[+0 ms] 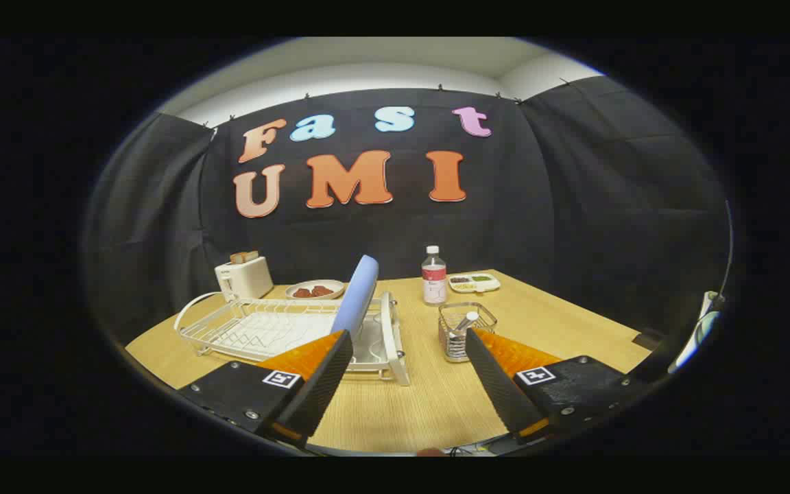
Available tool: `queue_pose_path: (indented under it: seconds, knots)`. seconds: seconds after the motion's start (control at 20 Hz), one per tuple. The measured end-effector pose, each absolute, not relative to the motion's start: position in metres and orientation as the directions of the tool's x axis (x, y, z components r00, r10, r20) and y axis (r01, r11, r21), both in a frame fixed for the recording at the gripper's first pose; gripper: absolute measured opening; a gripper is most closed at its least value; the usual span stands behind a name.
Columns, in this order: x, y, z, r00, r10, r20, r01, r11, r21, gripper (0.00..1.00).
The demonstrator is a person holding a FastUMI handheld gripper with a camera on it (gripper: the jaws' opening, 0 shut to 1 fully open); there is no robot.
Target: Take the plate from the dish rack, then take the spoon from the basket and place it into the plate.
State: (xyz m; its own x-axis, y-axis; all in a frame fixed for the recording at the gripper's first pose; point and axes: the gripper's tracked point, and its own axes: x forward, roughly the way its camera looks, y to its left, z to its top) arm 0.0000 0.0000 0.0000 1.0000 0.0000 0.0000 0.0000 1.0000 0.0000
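Gripper camera looks forward, low over the table (pixel 436 405), toward the booth wall.

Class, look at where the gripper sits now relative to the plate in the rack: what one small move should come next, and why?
Probably ease the gripper forward and toward the blue plate. The plate stands on edge in the dish rack, just beyond one finger rather than between the two, and the fingers are open with nothing held.

A pale wood-grain worktop (pixel 436 398) stands in a booth hung on three sides with black cloth (pixel 614 206) that falls in loose folds and is clipped along its top edge, above which a strip of white wall (pixel 367 72) and ceiling shows, evenly lit.
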Motion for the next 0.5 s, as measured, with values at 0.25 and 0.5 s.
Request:
queue_pose_path:
  seconds: [0.25,0.5]
  knots:
    - [-0.0008,0.0029,-0.0006,1.0,0.006,0.003,-0.006,1.0,0.001,0.98]
    - [-0.0007,0.0035,-0.0008,1.0,0.006,0.001,-0.006,1.0,-0.019,0.99]
